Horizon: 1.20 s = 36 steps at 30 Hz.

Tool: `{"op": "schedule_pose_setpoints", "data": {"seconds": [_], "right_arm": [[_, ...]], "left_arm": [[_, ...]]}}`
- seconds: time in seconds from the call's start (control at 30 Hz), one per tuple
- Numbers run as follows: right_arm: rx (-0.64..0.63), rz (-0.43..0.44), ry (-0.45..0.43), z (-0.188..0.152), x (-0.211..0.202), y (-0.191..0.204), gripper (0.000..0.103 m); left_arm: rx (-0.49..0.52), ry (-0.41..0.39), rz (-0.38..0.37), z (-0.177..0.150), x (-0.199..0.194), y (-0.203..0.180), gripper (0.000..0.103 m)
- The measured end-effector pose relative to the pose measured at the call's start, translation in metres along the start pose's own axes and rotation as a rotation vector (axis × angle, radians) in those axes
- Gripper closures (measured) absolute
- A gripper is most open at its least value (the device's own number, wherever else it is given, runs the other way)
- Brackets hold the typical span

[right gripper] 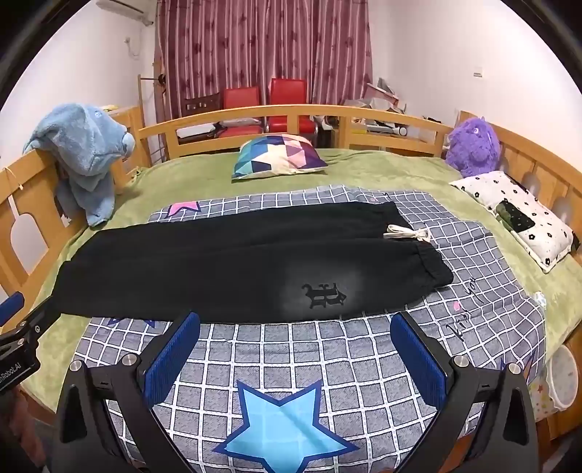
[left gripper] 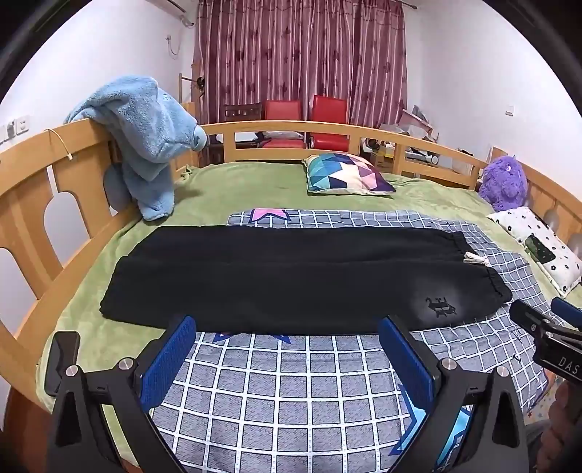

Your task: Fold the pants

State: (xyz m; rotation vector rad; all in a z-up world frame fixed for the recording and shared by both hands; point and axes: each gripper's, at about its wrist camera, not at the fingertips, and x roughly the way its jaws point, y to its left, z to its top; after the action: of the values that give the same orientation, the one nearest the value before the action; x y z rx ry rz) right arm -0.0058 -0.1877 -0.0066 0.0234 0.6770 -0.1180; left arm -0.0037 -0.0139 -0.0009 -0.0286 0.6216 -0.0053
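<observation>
A wooden bed (right gripper: 291,111) with a curved railed frame fills the room, spread with a green blanket (right gripper: 382,167) and a grey checked quilt (right gripper: 327,349) over its near half. Behind the far rail stand two red chairs (right gripper: 265,96) before a dark red striped curtain (right gripper: 262,40). White walls (right gripper: 454,47) rise on both sides, an air conditioner (right gripper: 123,7) mounted high at the left corner.

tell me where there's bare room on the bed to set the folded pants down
Free: the grid-patterned grey blanket between the black pants and both open grippers, and green bedspread between the geometric cushion and blue plush. Crowded: the right edge, with the floral pillow and purple plush.
</observation>
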Motion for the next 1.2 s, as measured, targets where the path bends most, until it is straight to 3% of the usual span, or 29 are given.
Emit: {"op": "schedule_pose_setpoints", "data": {"seconds": [1.2], "right_arm": [[-0.01, 0.01, -0.006, -0.0007, -0.0063, -0.0028, 0.0]], "left_arm": [[-0.008, 0.002, -0.006, -0.0003, -0.001, 0.0004, 0.001]]}}
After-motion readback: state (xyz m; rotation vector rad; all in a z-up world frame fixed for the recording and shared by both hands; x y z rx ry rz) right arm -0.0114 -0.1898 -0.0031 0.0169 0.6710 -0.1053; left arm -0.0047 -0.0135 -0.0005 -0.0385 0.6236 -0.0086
